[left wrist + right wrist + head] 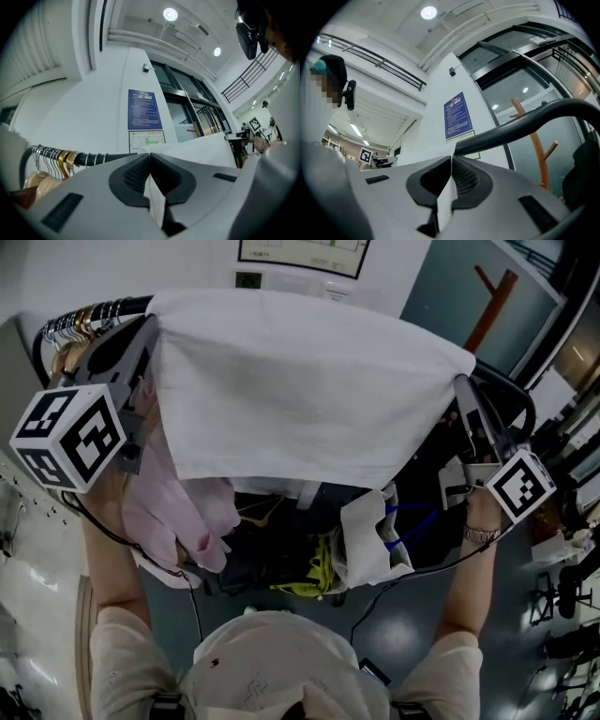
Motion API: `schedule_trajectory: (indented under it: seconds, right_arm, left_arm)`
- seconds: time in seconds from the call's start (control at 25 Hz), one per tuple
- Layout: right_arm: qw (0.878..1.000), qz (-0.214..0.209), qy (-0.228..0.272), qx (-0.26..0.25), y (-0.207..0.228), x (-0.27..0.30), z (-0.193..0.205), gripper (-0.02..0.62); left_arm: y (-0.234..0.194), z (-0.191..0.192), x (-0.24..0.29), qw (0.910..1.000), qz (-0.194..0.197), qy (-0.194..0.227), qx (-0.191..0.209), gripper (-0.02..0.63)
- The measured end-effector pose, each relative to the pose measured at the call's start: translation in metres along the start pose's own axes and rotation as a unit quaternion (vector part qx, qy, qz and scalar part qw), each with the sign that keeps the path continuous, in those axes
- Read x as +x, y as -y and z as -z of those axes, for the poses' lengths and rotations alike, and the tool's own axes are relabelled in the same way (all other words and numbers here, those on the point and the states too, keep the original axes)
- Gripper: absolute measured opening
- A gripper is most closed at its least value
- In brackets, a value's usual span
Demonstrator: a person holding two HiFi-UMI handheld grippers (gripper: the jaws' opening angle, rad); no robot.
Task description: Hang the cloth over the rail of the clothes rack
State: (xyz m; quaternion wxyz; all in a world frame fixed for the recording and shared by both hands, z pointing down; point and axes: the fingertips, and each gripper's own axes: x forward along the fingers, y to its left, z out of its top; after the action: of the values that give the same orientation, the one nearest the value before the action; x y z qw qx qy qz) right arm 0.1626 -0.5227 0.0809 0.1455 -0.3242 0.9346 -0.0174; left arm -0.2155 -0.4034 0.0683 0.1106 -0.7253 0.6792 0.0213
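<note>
A white cloth (300, 381) is spread wide across the top of the clothes rack, held at both upper corners. My left gripper (148, 334) is shut on its left corner, close to the black rail (94, 315) with the hangers. In the left gripper view the gripper (150, 157) pinches a cloth edge (157, 201), and the rail (93, 159) runs just beyond the jaws. My right gripper (459, 385) is shut on the right corner by the rail's curved end (511, 395). In the right gripper view the gripper (451, 161) clamps a strip of cloth (446, 197) under the rail (525, 126).
Several hangers (70, 329) and a pink garment (173, 512) hang at the rail's left end. Below the cloth are dark clothes, a yellow-green item (319, 568) and a white bag (370, 540) with blue handles. An orange coat stand (492, 296) rises behind the rack.
</note>
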Motion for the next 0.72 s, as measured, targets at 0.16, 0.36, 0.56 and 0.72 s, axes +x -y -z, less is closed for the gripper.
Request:
schedule_trajectory:
  seconds: [0.16,0.36,0.56,0.72]
  right_arm:
    - [0.999,0.005,0.043,0.007,-0.003,-0.008,-0.018,0.020]
    - [0.998,0.044,0.045,-0.009,0.002,-0.016,-0.015,0.020]
    - [0.995,0.070,0.061,-0.042,0.001,-0.020,-0.019,0.038]
    - [0.992,0.092,0.062,-0.065,-0.002,-0.030,-0.018,0.101]
  left_arm:
    - [-0.008,-0.009,0.008,0.9985,0.027,0.013,-0.047,0.015]
    - [-0.001,0.003,0.015,0.9999,0.001,0.011,-0.007,0.017]
    - [-0.011,0.003,0.007,0.9958,-0.071,0.027,0.051,0.069]
    - [-0.009,0.000,-0.002,0.9925,-0.087,0.044,0.075,0.098]
